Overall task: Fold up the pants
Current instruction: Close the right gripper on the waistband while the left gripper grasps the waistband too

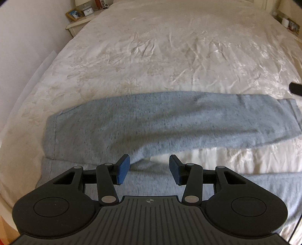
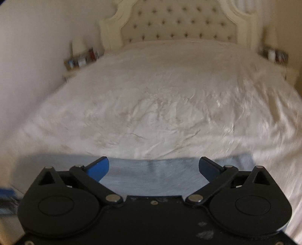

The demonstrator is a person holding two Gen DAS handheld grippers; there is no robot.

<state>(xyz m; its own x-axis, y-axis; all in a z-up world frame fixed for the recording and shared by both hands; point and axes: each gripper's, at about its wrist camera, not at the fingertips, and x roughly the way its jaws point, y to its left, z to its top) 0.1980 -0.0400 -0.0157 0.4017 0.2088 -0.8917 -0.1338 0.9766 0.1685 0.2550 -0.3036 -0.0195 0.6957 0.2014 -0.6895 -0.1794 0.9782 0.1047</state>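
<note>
Grey sweatpants [image 1: 132, 122] lie across the cream bedspread [image 1: 160, 56], one leg stretched to the right and a second leg running under my left gripper. My left gripper [image 1: 150, 168] is open and empty, just above the crotch area where the legs part. In the blurred right wrist view the pants [image 2: 154, 173] show as a pale blue-grey band below my right gripper [image 2: 153, 166], which is wide open and empty. A dark tip of the right gripper [image 1: 296, 88] shows at the left wrist view's right edge.
A nightstand with a framed photo [image 1: 74, 14] and a clock stands at the far left of the bed. Another nightstand [image 1: 288, 23] with small items stands at the far right. A tufted headboard [image 2: 179, 20] is at the back. A wall runs along the left.
</note>
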